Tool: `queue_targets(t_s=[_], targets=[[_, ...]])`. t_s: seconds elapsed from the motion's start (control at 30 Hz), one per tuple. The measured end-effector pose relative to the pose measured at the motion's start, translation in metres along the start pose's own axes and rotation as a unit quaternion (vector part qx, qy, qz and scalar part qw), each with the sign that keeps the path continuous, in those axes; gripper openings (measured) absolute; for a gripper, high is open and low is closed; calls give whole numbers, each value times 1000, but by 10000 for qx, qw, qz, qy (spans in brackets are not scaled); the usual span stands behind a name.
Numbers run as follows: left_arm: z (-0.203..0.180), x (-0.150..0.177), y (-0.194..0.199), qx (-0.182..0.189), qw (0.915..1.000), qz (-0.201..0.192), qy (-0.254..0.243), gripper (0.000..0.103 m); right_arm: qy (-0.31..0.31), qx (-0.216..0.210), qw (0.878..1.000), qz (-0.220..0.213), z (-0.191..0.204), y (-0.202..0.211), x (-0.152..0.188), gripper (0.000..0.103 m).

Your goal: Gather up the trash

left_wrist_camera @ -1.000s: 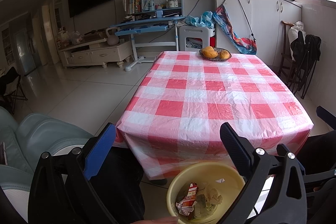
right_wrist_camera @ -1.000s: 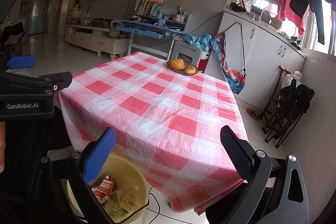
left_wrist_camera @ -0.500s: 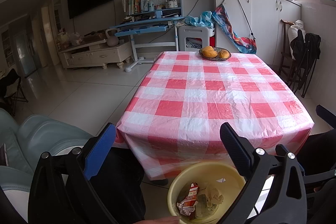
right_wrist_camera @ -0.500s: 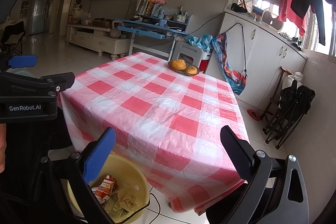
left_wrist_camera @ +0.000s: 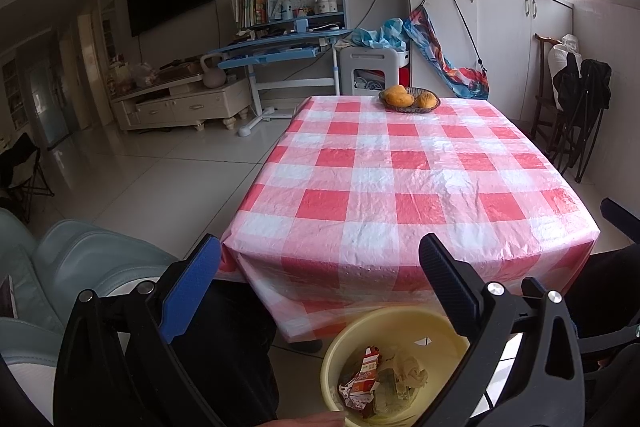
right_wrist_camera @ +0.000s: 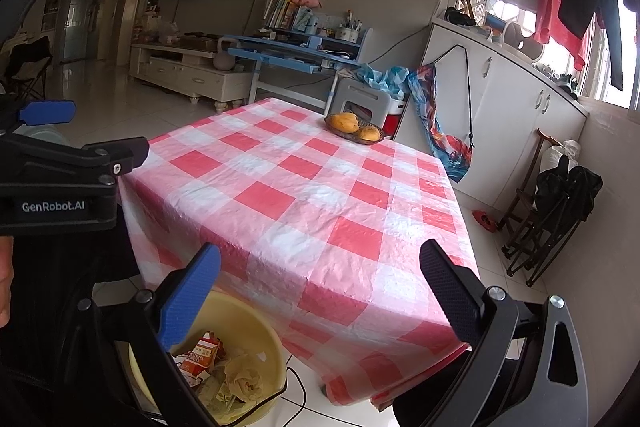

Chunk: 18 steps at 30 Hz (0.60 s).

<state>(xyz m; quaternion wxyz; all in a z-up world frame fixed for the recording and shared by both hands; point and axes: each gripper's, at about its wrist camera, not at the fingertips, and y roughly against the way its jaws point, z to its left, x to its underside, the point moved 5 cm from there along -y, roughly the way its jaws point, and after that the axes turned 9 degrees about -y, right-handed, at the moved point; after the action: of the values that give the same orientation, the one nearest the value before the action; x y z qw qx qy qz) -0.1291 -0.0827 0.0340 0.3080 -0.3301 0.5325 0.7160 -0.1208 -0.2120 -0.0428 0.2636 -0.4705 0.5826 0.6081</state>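
Now we hold both claws apart and empty: the left gripper (left_wrist_camera: 320, 259) and the right gripper (right_wrist_camera: 320, 263) both hover over the near edge of the checked table (left_wrist_camera: 400, 187). The trash (left_wrist_camera: 380, 379) lies in the yellow bin (left_wrist_camera: 400, 319) on the floor just below that edge. No litter shows on the cloth, only a far fruit basket (left_wrist_camera: 409, 99). Our risk: swinging low, we could knock the bin and spill it, or snag the cable (right_wrist_camera: 296, 387) beside it.

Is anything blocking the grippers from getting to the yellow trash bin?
Nothing visible does. The bin sits on the floor right under both open grippers, left and right, beside the table.
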Motion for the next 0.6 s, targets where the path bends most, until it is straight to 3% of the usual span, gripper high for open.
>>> queue_targets(t_s=[0.6], targets=[[2, 2, -2, -5, 10000, 13, -3, 96, 50, -23, 10000, 11, 4, -3, 1, 95]])
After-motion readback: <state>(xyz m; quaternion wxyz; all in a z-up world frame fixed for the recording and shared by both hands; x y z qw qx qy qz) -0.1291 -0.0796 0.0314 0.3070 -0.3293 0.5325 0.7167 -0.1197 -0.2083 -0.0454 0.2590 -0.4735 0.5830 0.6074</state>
